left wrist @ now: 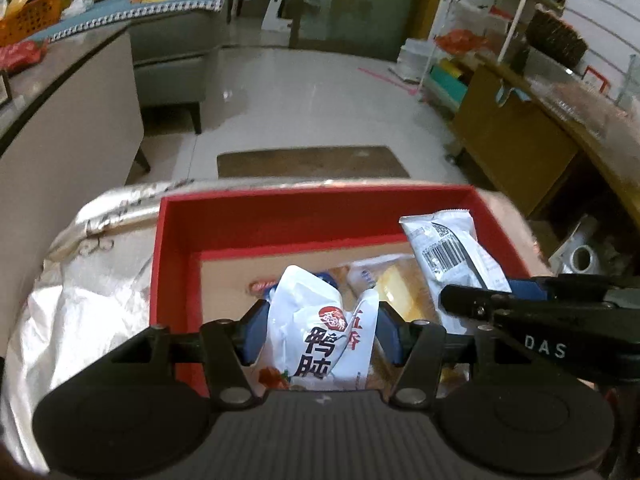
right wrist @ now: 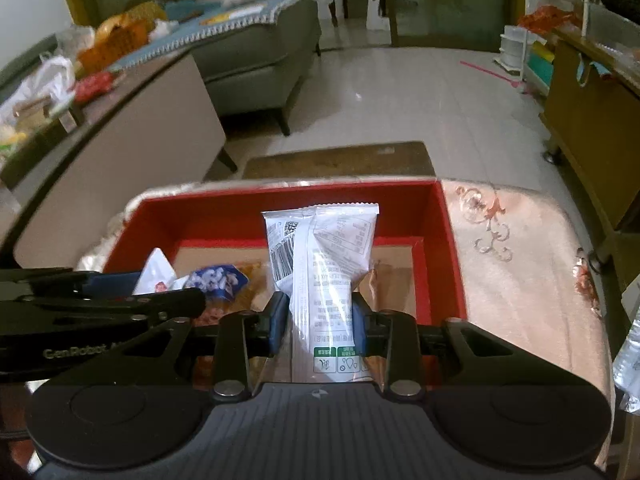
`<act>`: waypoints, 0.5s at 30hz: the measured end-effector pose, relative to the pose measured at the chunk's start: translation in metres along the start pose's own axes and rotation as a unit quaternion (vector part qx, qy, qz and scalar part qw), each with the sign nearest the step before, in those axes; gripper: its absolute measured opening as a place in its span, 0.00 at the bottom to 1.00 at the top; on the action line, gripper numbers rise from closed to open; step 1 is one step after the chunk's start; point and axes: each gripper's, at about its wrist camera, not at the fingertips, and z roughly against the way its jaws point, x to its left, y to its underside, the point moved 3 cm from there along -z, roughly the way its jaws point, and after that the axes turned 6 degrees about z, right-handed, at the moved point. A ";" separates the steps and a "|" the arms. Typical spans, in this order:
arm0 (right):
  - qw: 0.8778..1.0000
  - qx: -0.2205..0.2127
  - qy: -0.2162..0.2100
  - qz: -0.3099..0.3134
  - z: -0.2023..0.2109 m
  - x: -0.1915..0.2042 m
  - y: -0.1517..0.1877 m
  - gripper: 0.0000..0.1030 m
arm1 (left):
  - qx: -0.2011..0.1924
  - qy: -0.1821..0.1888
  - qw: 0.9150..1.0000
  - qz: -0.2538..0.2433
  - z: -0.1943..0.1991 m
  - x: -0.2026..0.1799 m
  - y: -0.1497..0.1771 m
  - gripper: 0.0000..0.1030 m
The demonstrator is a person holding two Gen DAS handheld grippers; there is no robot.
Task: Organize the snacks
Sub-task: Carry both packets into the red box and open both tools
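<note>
A red box (left wrist: 176, 248) with a cardboard floor sits on a cloth-covered table; it also shows in the right wrist view (right wrist: 452, 264). My left gripper (left wrist: 320, 324) is shut on a white duck-snack packet (left wrist: 320, 336) with red and black print, held over the box's near edge. My right gripper (right wrist: 318, 316) is shut on a tall white packet (right wrist: 324, 264) with a barcode, held upright over the box; the same packet (left wrist: 448, 248) shows at the right of the left wrist view. A yellow cake packet (left wrist: 396, 288) and a blue-and-white packet (right wrist: 218, 280) lie in the box.
A silver foil bag (left wrist: 80, 300) lies left of the box. The pink embroidered tablecloth (right wrist: 520, 264) extends to the right. A brown mat (left wrist: 312, 162) lies on the tiled floor beyond. A grey sofa (right wrist: 256, 48) stands at the back left, shelves (left wrist: 480, 40) at the right.
</note>
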 end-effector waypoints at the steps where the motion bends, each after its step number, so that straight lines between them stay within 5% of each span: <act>1: 1.000 0.003 0.002 -0.001 -0.002 0.000 0.000 0.43 | 0.000 -0.005 1.000 -0.002 -0.001 0.001 0.001 0.49; 6: 1.000 0.006 0.009 -0.006 -0.003 -0.001 0.001 0.47 | 0.001 -0.013 1.000 -0.009 0.002 0.001 0.003 0.57; 15: 1.000 0.006 0.012 -0.001 0.005 0.001 0.006 0.48 | 0.000 -0.026 0.999 -0.028 0.007 -0.003 0.009 0.59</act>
